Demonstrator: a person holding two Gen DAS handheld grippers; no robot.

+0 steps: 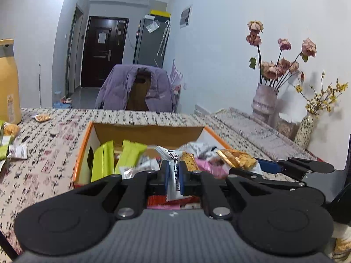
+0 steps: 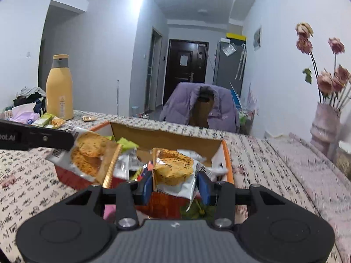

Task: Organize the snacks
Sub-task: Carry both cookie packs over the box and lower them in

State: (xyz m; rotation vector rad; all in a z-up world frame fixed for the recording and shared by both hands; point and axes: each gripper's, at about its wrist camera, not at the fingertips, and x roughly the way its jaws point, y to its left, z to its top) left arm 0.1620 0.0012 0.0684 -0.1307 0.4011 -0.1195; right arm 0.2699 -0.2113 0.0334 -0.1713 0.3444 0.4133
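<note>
An orange-rimmed cardboard box (image 1: 84, 144) (image 2: 228, 160) full of snack packets stands on the patterned table. My left gripper (image 1: 174, 171) is shut on a white biscuit packet (image 1: 173, 160), seen edge-on, above the box. In the right wrist view the same gripper (image 2: 73, 139) reaches in from the left, with the packet (image 2: 87, 157) hanging from its tip. My right gripper (image 2: 175, 182) is shut on another biscuit packet (image 2: 173, 171) over the box's near end. From the left wrist view it (image 1: 258, 164) shows at the right, holding its packet (image 1: 238, 159).
Loose snack packets (image 1: 11, 140) (image 2: 50, 120) lie at the table's left by a tall yellow bottle (image 2: 59, 87). A vase of dried roses (image 1: 265, 100) and a small speckled vase (image 1: 307, 129) stand at the right. A chair with a purple jacket (image 1: 136, 87) is behind the table.
</note>
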